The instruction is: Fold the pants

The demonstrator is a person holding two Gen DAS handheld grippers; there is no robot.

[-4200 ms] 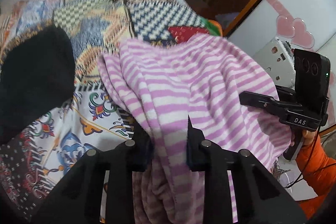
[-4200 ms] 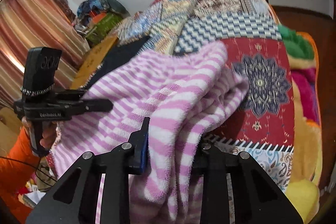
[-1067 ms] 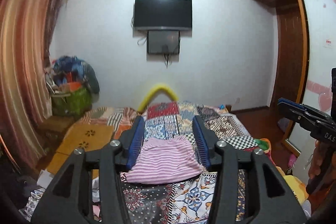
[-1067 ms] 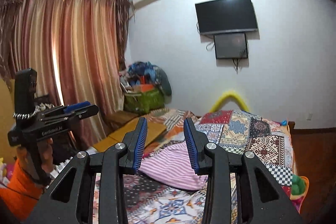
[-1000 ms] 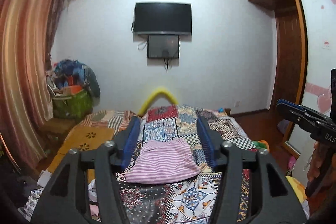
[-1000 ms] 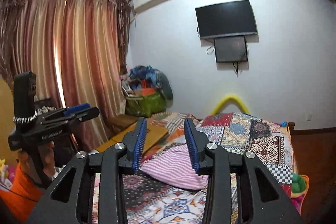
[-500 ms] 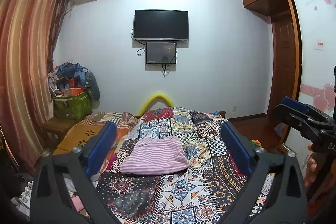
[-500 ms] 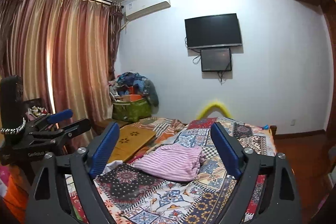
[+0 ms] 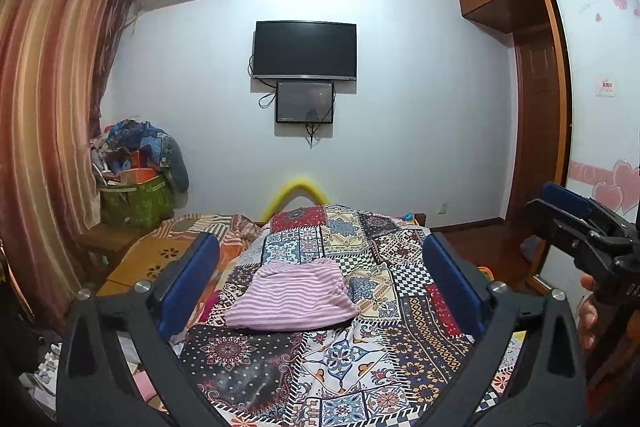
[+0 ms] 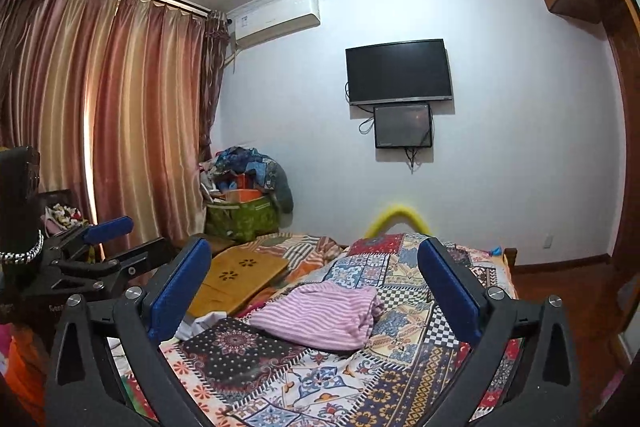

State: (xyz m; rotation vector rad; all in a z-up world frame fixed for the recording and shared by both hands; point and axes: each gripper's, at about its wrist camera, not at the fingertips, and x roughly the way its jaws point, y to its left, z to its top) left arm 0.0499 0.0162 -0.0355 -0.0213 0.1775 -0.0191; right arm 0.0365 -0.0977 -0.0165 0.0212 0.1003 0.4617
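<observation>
Item: pants (image 9: 292,297), folded, lying mid-bed (image 9: 360,359) at 12 o'clock. We hold left claw (image 9: 320,275) and right claw (image 10: 316,279) spread, empty, well apart from them; the fold looks complete.

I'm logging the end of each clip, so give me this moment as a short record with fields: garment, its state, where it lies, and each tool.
garment: pink striped pants
state: folded into a compact bundle, nothing holding it
location: lying on the patchwork bedspread, mid-bed
left tool: open wide, empty, held back from the bed
right tool: open wide, empty, held back from the bed
background: dark TV on the far wall
</observation>
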